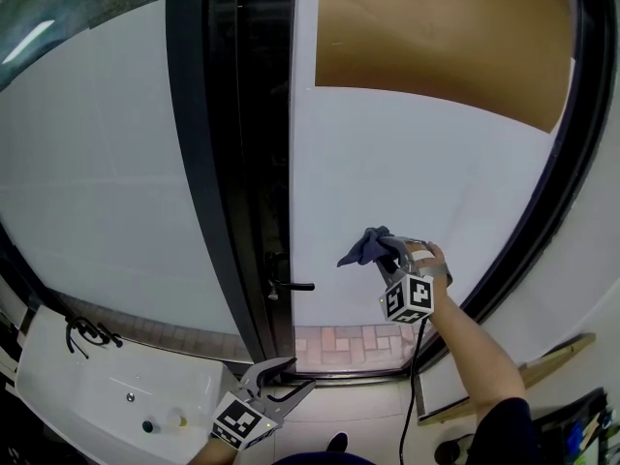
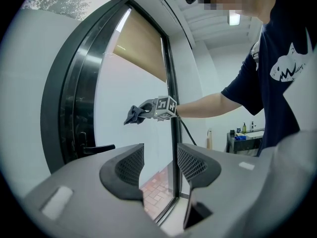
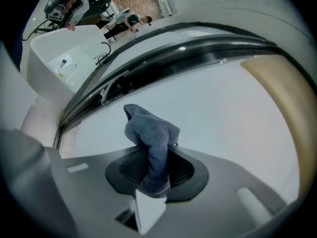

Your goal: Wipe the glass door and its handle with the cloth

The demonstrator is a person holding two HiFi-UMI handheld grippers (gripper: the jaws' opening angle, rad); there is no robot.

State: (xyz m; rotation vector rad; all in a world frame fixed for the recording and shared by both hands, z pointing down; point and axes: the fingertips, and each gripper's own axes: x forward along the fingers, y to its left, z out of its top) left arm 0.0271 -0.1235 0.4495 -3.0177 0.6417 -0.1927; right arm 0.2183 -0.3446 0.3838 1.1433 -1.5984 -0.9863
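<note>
In the head view, the right gripper is raised in front of the door, to the right of the handle and a little above it. A bunched blue cloth sticks out of its tip toward the glass, so the wad, not the jaws, would meet the pane. I cannot tell from here whether the cloth touches the glass. The left gripper hangs low near the door's bottom edge, below the handle. It seems kept out of the wiping path, with nothing to do yet. The left gripper view shows its jaws apart, with nothing between them but the pane and the brick paving seen through it. Beyond them, the other gripper holds the cloth out toward the glass, above and right of the dark lever. In the right gripper view, the jaws are clamped on the lower part of the cloth. The free folds stand up ahead of them as a soft pad that faces the frosted glass. The grip looks firm enough for rubbing. The wipe seems to be at or near its start, and the handle is not yet reached.
</note>
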